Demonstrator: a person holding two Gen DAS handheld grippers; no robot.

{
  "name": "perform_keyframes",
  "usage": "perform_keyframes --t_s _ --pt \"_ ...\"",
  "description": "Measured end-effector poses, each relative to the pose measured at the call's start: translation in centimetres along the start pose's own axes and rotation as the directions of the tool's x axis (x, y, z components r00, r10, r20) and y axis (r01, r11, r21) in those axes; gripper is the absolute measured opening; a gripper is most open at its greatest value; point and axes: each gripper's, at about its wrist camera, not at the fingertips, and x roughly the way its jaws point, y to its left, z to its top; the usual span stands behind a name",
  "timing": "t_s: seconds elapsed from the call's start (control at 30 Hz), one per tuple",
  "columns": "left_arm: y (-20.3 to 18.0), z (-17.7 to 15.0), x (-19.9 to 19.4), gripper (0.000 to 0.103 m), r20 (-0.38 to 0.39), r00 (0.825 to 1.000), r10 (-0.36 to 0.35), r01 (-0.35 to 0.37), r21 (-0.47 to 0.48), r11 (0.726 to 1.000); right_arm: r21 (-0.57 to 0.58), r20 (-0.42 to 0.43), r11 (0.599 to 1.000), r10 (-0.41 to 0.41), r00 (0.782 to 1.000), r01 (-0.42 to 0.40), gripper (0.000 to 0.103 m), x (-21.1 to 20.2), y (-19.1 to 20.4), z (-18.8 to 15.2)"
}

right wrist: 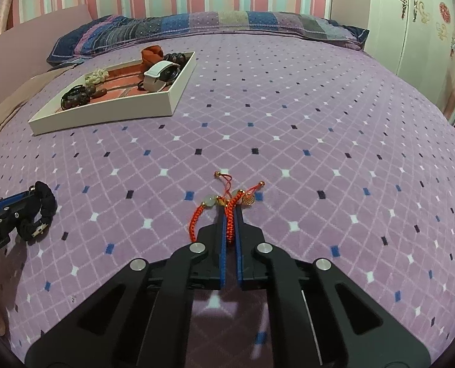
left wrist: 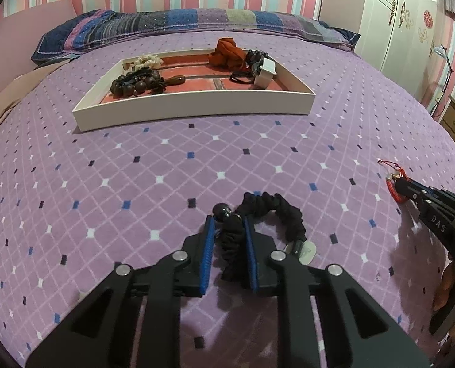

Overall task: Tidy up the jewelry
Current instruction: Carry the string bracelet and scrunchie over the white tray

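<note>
Pickup is under way on the bed: the left gripper is clamped on a black fabric bracelet, and the right gripper pinches a red braided bracelet. Both lie well short of the white tray; next, carry them there.

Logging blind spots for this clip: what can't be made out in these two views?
- Left view: part of the black scrunchie hidden between the left tool's fingers.
- Left view: red bracelet mostly covered by the right tool's tip; charms too small.
- Both views: tray items in far corner overlap; near wall hides the floor edge.
- Right view: left tool cut off by the frame edge.
</note>
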Motion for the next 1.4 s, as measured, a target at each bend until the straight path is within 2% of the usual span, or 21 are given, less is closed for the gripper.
perform_keyframes --t_s 0.3,0.33,0.77,1.13,1.4 --pt "0.4 0.6 -0.9 0.019 0.022 1.0 -0.001 0.001 -0.008 1.0 0.0 0.034 1.0 0.002 0.999 -0.002 0.005 -1.3 0.7 1.0" --pt "0.5 0.8 -1.1 0.012 0.03 1.0 0.005 -0.005 -0.007 1.0 0.0 0.041 1.0 0.003 0.999 -0.003 0.005 -1.5 0.8 1.3" --pt "2.5 3.4 -3.1 0.012 0.082 0.997 0.002 -0.001 -0.012 1.0 -0.019 0.093 1.0 0.025 0.995 -0.023 0.005 -2.8 3.1 5.1" --pt "6.5 8.0 -4.5 0.012 0.132 0.991 0.033 -0.03 -0.03 0.999 -0.04 0.114 0.998 0.059 0.992 -0.054 0.005 -2.4 6.5 8.7" --pt "9.1 11.3 -3.8 0.012 0.142 0.989 0.048 -0.045 -0.026 0.999 -0.072 0.12 0.994 0.091 0.989 -0.083 0.005 -0.7 9.9 12.2"
